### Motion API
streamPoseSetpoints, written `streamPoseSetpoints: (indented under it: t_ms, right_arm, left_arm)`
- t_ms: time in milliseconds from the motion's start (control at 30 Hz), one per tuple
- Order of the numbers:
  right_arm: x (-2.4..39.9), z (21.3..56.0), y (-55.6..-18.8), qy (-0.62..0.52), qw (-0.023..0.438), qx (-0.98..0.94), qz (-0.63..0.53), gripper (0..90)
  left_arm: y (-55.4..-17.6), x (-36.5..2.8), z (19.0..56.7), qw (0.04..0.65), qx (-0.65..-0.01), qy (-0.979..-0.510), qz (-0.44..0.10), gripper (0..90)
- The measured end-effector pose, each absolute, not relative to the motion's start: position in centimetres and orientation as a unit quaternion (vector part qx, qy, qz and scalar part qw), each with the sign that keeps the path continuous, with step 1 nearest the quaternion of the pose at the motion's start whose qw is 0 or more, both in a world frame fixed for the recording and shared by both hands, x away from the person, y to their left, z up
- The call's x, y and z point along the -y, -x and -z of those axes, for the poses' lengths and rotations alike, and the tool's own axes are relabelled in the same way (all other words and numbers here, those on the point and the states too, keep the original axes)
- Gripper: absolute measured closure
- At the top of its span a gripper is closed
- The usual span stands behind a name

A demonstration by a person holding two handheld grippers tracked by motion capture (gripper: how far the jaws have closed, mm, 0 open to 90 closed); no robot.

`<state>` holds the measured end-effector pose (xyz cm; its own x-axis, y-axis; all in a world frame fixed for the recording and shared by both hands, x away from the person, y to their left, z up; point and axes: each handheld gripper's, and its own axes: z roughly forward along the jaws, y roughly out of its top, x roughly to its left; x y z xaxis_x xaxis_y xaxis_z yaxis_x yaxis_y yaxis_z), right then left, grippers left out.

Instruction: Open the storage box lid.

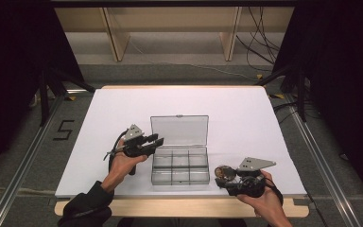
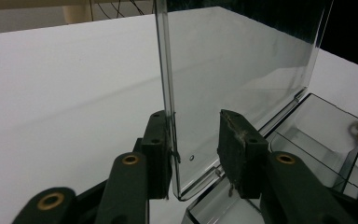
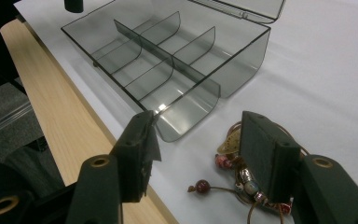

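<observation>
Beads and cord of a bracelet are lying on the white counter, just beside the box at its right front corner. Right claw is hovering spread over it, one pad on each side, not pinching yet. Left claw is standing spread around the left edge of the clear lid; one pad is touching it, the other is apart. I judge the opening finished, while the bracelet is not yet lifted into a compartment. The box's long axis is running left to right, with the lid upright at the back.
</observation>
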<state>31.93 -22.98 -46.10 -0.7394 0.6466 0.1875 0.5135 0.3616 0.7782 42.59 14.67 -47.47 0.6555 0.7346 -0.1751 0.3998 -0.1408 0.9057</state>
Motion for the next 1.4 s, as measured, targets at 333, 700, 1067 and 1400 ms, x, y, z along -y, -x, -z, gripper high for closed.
streamPoseSetpoints:
  t_ms: [333, 700, 1067, 1400]
  right_arm:
    - [23.1, 46.4, -31.9, -0.352, 0.073, -0.824, -0.439, 46.2]
    - [23.4, 46.4, -32.0, -0.350, 0.078, -0.826, -0.435, 45.9]
    - [23.5, 46.5, -32.1, -0.343, 0.076, -0.827, -0.439, 45.9]
    - [23.5, 46.5, -31.9, -0.353, 0.073, -0.824, -0.437, 45.8]
  left_arm:
    - [-42.9, -14.4, 47.7, 0.527, -0.392, -0.738, -0.156, 62.3]
    - [-43.3, -14.3, 47.7, 0.522, -0.403, -0.737, -0.146, 60.2]
    - [-43.4, -14.3, 47.7, 0.517, -0.404, -0.740, -0.148, 59.0]
    - [-43.7, -14.4, 48.0, 0.519, -0.410, -0.738, -0.135, 56.7]
